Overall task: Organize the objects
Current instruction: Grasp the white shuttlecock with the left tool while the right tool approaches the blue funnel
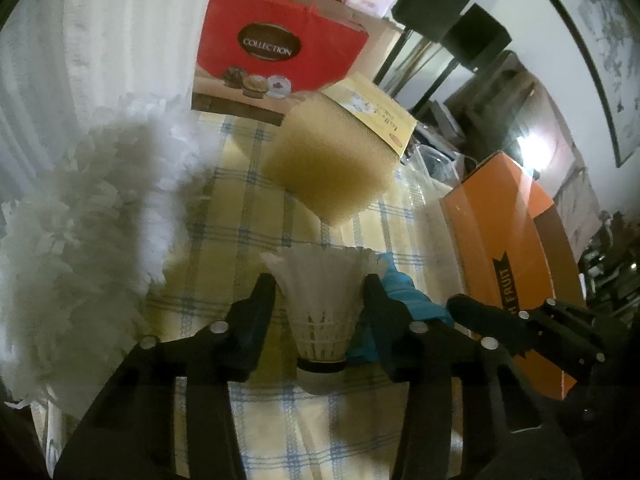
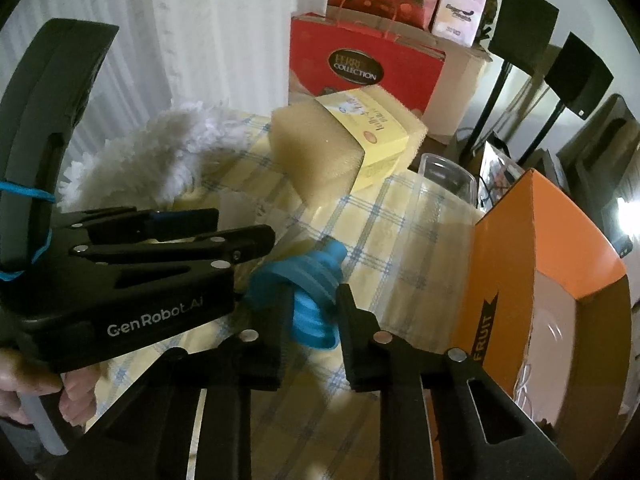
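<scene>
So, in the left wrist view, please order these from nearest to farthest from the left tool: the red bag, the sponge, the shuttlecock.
1. Shuttlecock: between the fingers of the left tool.
2. Sponge: ahead, mid-table, slightly right.
3. Red bag: at the far end, behind the sponge.

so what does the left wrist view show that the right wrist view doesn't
Left wrist only: a white feathered shuttlecock between the left tongs, and a framed picture on the wall.

Right wrist only: the blue ribbed collapsible funnel seen clearly between the right tongs, and a hand gripping the left tool's handle.

Both: yellow sponge block, white fluffy duster, orange fruit box, red paper bag.
</scene>
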